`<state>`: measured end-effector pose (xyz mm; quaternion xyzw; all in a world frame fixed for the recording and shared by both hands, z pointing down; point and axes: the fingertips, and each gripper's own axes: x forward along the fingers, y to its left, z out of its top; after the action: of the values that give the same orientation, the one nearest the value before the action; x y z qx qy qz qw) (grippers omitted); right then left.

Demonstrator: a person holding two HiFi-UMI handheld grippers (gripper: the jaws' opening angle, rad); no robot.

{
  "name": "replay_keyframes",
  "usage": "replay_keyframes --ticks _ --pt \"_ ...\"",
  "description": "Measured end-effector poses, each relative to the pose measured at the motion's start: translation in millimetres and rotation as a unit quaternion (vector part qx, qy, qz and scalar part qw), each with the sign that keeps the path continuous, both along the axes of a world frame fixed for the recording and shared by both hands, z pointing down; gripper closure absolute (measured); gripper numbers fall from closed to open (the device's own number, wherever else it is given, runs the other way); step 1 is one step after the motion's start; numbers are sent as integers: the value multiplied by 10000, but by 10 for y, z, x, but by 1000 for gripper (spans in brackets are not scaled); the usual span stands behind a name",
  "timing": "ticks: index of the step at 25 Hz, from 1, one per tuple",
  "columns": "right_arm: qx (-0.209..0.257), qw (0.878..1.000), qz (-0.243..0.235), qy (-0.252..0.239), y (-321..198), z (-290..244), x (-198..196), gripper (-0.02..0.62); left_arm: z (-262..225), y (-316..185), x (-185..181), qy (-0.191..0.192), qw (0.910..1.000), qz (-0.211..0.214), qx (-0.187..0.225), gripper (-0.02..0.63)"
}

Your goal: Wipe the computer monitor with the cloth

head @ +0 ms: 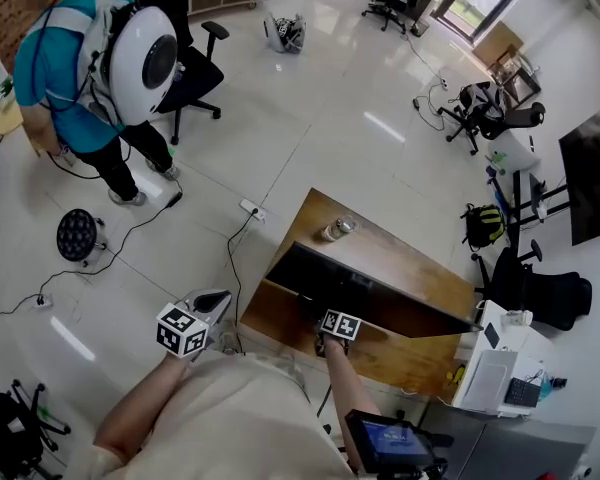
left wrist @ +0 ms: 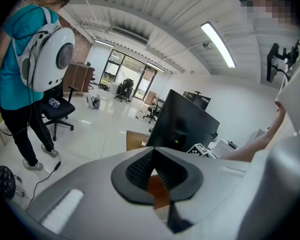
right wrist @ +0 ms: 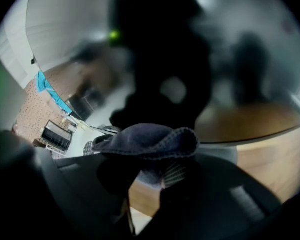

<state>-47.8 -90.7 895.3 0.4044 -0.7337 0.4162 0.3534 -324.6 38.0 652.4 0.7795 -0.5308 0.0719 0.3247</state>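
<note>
My right claw (right wrist: pixel 159 176) is pinching a soft dark-blue cloth (right wrist: pixel 150 139); its weave is looking fine and matt, and its hem is showing a stitched ridge. The monitor (head: pixel 380 293) screen is shining glossy black and throwing reflections. The desk (head: pixel 400 253) is showing smooth brown wood. My left claw (left wrist: pixel 153 152) is showing matt grey plastic shells and ribbed black pads. The floor (head: pixel 310 98) tiles are gleaming white.

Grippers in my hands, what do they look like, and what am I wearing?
The left gripper has a pale grey moulded shell that tapers to a point, with dark ribbed pads. It and the right gripper each carry a cube of black-and-white square markers. The person wears a cream short-sleeved top.
</note>
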Motion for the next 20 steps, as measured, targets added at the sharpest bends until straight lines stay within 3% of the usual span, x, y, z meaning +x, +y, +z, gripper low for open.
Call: replay_keyframes --ticks 13,20 --pt "20 9993 -374 99 157 57 -755 497 68 68 -410 -14 9997 255 17 603" --pt "-25 9936 -1103 226 270 -68 -1315 497 -35 106 -581 52 9999 117 111 603"
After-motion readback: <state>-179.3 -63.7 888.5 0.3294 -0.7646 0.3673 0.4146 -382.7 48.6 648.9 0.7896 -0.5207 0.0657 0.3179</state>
